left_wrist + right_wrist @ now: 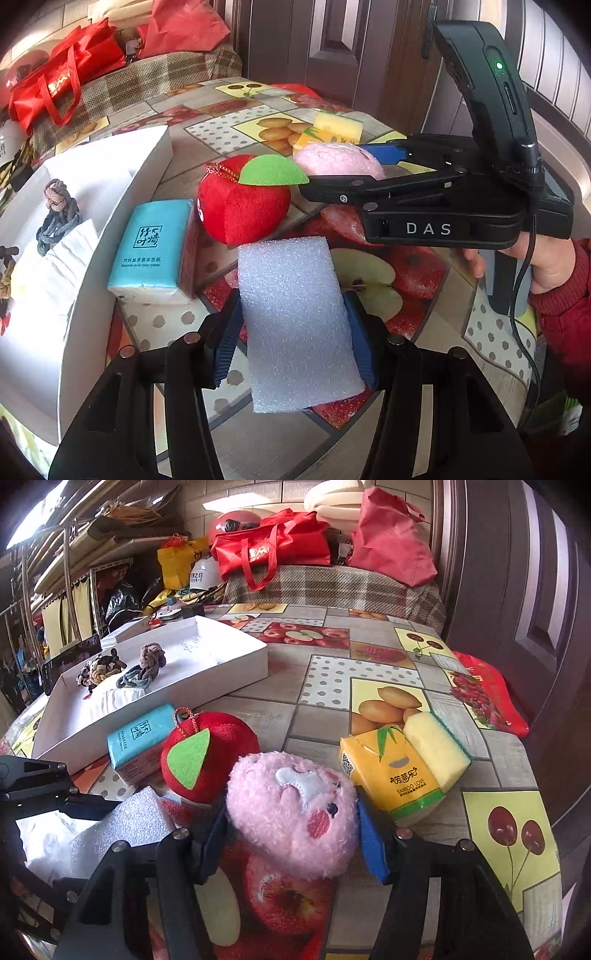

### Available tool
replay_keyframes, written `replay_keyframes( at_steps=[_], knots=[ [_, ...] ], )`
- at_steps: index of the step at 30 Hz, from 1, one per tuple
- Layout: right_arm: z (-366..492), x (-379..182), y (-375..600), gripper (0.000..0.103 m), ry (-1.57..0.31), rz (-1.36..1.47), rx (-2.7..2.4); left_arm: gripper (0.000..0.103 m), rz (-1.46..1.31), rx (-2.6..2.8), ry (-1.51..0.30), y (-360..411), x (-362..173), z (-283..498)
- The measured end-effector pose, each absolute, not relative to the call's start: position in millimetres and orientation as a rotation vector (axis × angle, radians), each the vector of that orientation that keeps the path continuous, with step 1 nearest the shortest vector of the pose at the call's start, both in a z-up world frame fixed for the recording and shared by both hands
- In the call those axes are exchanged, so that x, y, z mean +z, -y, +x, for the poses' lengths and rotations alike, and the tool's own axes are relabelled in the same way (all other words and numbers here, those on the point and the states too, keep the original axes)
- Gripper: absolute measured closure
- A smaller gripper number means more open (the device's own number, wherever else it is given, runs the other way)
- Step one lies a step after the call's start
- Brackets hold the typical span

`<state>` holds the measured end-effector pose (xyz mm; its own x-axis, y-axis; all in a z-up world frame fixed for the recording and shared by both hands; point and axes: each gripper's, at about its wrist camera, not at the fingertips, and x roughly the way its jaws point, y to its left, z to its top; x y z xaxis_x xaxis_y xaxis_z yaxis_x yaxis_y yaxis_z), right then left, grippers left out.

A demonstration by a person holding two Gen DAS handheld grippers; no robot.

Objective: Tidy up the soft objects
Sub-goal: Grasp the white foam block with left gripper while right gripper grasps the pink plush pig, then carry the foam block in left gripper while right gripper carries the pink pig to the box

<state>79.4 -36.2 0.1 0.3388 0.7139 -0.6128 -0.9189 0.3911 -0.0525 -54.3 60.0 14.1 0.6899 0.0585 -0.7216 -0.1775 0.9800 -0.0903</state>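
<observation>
Both grippers are loaded, as far as I can judge. Left gripper (pixel 295 328) has its blue pads (pixel 229 332) pressed against the two long sides of the white foam block (pixel 295 321), which looks lifted and tilted, its far end reaching toward the red plush apple (pixel 243 199). Right gripper (pixel 291 830) has its pads on either side of the pink plush toy (pixel 291 812); they touch the fur, and the toy seems pinched, though I cannot tell whether it is off the tablecloth (pixel 332 679) yet.

For the step in hand, carrying these two pieces to the white box (pixel 110 221), I want only a light squeeze. The foam dents easily, so I keep pressure just enough to stop it sliding, and hold it level so it does not pivot between the pads. I judge the left should go first: the box sits to its left, just beyond the blue tissue pack (pixel 155 247), whose wall I must clear by lifting over it. Knotted cloth toys (pixel 144 664) already lie inside, so I aim for the bare floor beside them.

From the right wrist view, the pink toy sits between the apple on its left and the yellow tissue pack (pixel 395 779), which it touches; a yellow sponge (pixel 436 746) leans behind that. Lifting straight up should avoid dragging either neighbour.
</observation>
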Motion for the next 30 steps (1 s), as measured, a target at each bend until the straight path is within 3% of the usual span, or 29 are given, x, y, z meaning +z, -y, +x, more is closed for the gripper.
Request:
replay_keyframes(
  at_steps=[15, 30],
  knots=[
    [36.0, 43.7, 108.5, 0.041, -0.19, -0.09, 1.009, 0.049, -0.109, 0.364, -0.289, -76.7, 68.5, -153.2],
    [2.9, 41.4, 79.3, 0.041, -0.179, -0.133, 1.11, 0.049, -0.084, 0.528, -0.245, -124.3, 60.8, -199.4]
  ],
)
